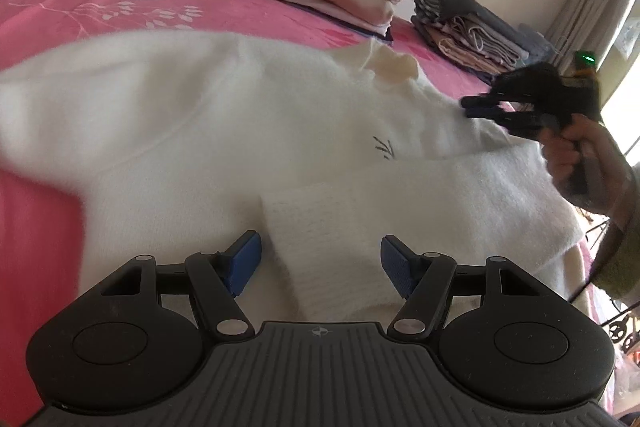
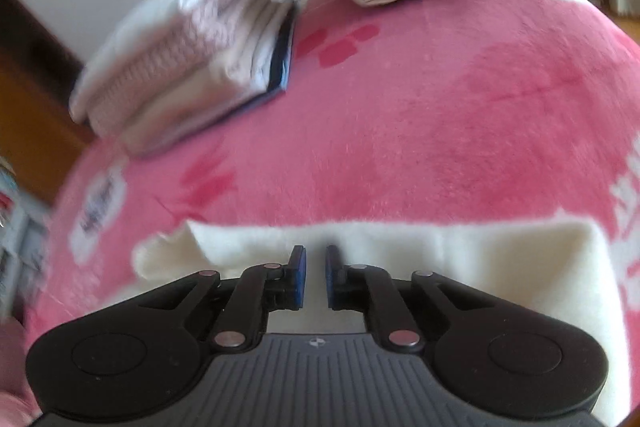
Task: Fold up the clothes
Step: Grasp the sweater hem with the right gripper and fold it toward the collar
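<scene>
My left gripper (image 1: pixel 320 269) is black, with blue ribbed pads (image 1: pixel 245 261), silver pivot pins, round side housings and a grey ridged base bearing a small crosshair mark. My right gripper (image 2: pixel 316 277) matches. A greenish sleeve (image 1: pixel 618 259) covers my right wrist.

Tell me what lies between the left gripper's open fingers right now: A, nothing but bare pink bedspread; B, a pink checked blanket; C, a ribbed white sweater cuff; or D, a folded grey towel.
C: in the left wrist view the ribbed cuff of the white sweater lies between the blue pads of the open left gripper, untouched by either pad.
</scene>
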A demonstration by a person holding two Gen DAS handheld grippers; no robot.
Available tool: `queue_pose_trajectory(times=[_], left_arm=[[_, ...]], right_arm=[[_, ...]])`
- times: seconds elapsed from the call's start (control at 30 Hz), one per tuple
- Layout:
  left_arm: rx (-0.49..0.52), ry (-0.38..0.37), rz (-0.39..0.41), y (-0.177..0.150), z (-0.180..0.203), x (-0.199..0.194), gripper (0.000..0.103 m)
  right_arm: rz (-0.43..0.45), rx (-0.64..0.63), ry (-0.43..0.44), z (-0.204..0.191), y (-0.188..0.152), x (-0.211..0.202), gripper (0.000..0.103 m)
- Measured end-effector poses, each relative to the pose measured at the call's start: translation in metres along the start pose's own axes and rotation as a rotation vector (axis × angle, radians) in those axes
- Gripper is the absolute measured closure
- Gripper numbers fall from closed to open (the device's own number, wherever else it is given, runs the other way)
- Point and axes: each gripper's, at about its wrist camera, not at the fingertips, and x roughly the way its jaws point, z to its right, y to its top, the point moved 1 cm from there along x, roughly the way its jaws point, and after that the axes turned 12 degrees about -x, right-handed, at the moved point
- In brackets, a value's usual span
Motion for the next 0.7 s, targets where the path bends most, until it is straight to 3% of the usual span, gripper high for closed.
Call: queue_pose_trajectory(times=[0.2, 0.27, 0.33, 0.43, 0.57, 0.7], left_arm=[[-0.031, 0.028, 0.002, 0.002, 0.005, 0.004, 0.038], [-0.007, 0.056, 0.013, 0.001, 0.01, 0.007, 0.048], [0.039, 0.098, 0.029, -0.001, 0.018, 0.009, 0.067], [0.027, 0.097, 0.059, 0.002, 0.023, 0.007, 0.091], [-0.001, 0.085, 0.138, 0.023, 0.029, -0.003, 0.094], [-0.003, 0.092, 0.247, 0.058, 0.034, -0.018, 0.095]], right_arm=[[0.032, 0.033, 0.085, 0.027, -0.04, -0.072, 0.089], [0.035, 0.057, 0.092, 0.04, -0.061, -0.101, 0.089], [0.049, 0.103, 0.082, 0.052, -0.087, -0.129, 0.088], [0.08, 0.192, 0.055, 0.068, -0.129, -0.169, 0.088], [0.091, 0.237, -0.046, 0.078, -0.164, -0.2, 0.088], [0.092, 0.19, -0.101, 0.075, -0.171, -0.212, 0.088]])
